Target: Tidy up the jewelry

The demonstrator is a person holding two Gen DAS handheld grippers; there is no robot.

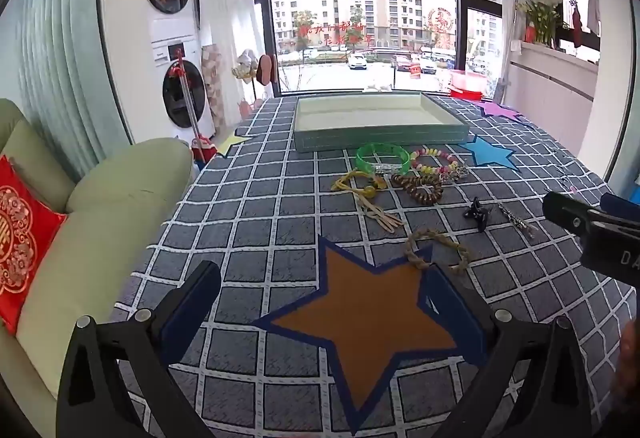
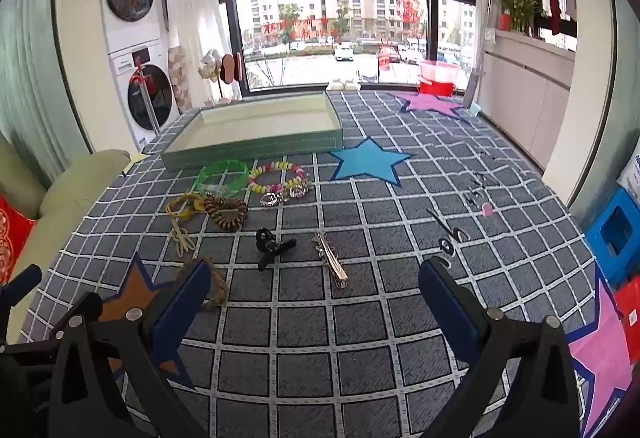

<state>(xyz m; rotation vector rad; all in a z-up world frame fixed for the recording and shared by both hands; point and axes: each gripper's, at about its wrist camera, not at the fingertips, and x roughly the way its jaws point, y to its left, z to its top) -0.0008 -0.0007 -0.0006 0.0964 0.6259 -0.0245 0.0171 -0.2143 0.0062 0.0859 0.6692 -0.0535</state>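
A green tray (image 1: 380, 136) (image 2: 256, 148) stands empty at the back of the checked cloth. In front of it lie a green bangle (image 1: 382, 157) (image 2: 222, 177), a colourful bead bracelet (image 1: 436, 161) (image 2: 278, 178), a brown coiled hair tie (image 1: 420, 188) (image 2: 226, 213), a yellow cord bracelet (image 1: 366, 194) (image 2: 184, 212), a black hair claw (image 1: 477, 215) (image 2: 272, 248), a metal hair clip (image 1: 518, 221) (image 2: 332, 262) and a braided rope bracelet (image 1: 436, 250) (image 2: 218, 286). My left gripper (image 1: 322, 284) is open and empty, just short of the rope bracelet. My right gripper (image 2: 314, 284) is open and empty, near the hair clip.
A pale green sofa (image 1: 100, 206) with a red cushion (image 1: 20, 238) borders the cloth on the left. Star patches mark the cloth: orange (image 1: 368, 318), blue (image 2: 370, 162), purple (image 2: 432, 104). A blue stool (image 2: 614, 234) stands at right. My right gripper's body shows in the left wrist view (image 1: 592, 226).
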